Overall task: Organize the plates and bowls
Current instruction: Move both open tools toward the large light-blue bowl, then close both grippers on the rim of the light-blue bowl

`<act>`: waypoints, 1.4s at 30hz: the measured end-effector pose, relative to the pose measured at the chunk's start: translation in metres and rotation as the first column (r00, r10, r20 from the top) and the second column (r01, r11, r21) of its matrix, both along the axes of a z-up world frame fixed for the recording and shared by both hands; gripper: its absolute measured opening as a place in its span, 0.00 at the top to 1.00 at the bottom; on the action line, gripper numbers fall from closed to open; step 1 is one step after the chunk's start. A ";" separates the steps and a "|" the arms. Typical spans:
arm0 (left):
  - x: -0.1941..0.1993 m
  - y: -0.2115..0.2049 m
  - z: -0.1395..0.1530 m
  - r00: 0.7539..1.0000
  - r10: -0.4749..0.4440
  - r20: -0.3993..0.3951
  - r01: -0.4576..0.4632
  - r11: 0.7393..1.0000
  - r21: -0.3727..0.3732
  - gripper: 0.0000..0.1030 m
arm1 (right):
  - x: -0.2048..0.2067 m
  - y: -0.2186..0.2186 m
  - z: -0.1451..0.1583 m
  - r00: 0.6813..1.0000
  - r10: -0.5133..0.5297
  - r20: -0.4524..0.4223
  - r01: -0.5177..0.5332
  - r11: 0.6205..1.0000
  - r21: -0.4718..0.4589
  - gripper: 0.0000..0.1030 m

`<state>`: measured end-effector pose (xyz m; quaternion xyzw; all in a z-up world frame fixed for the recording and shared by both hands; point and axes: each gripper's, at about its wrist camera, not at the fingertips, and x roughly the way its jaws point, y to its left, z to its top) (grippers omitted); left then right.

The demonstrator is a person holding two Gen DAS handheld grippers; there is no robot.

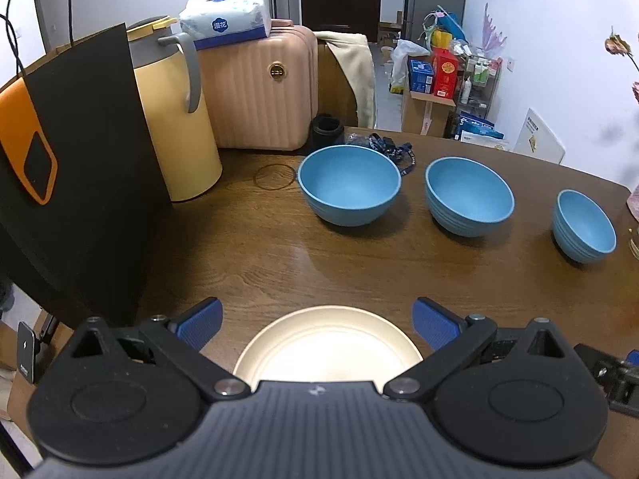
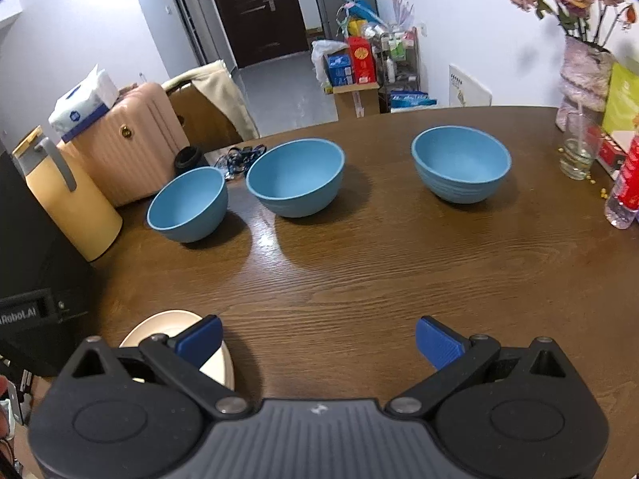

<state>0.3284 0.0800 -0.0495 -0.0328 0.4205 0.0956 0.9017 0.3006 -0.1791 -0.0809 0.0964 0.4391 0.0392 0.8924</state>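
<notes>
Three blue bowls stand in a row on the brown table: a left bowl (image 1: 349,183) (image 2: 187,203), a middle bowl (image 1: 469,195) (image 2: 295,175) and a right bowl (image 1: 585,225) (image 2: 461,163). A cream plate (image 1: 327,345) (image 2: 217,367) lies at the table's near edge. My left gripper (image 1: 317,321) is open above the plate's far rim, with the plate between its blue pads and touching neither. My right gripper (image 2: 319,341) is open and empty over bare table, to the right of the plate.
A black box (image 1: 76,183), a yellow jug (image 1: 179,119) and a pink suitcase (image 1: 259,92) stand at the table's left. A lanyard (image 1: 393,151) lies behind the bowls. A glass (image 2: 577,153), a flower vase (image 2: 585,80) and a bottle (image 2: 625,183) stand at the right.
</notes>
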 end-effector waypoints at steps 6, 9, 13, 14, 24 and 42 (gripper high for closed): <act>0.031 0.025 0.001 1.000 -0.005 -0.010 0.005 1.000 -0.014 0.00 | 0.029 0.022 -0.005 0.999 -0.024 -0.043 0.025 0.999 0.037 0.00; 0.049 0.037 0.004 1.000 -0.010 -0.011 0.010 1.000 -0.021 0.00 | 0.049 0.035 -0.010 0.995 -0.046 -0.086 0.051 0.997 0.055 0.00; 0.077 0.049 0.007 0.999 -0.027 -0.018 0.027 0.999 -0.025 0.00 | 0.072 0.053 -0.013 0.991 -0.077 -0.110 0.086 0.993 0.075 0.00; 0.085 0.052 0.007 0.999 -0.027 -0.021 0.027 0.999 -0.018 0.00 | 0.078 0.058 -0.014 0.990 -0.082 -0.116 0.092 0.992 0.081 0.00; 0.151 0.061 0.004 0.998 -0.049 -0.025 0.050 0.998 0.041 0.00 | 0.137 0.101 -0.019 0.980 -0.143 -0.140 0.158 0.983 0.097 0.00; 0.238 0.079 -0.024 0.996 -0.060 -0.069 0.064 0.996 0.055 0.00 | 0.205 0.140 -0.044 0.962 -0.211 -0.172 0.229 0.969 0.090 0.02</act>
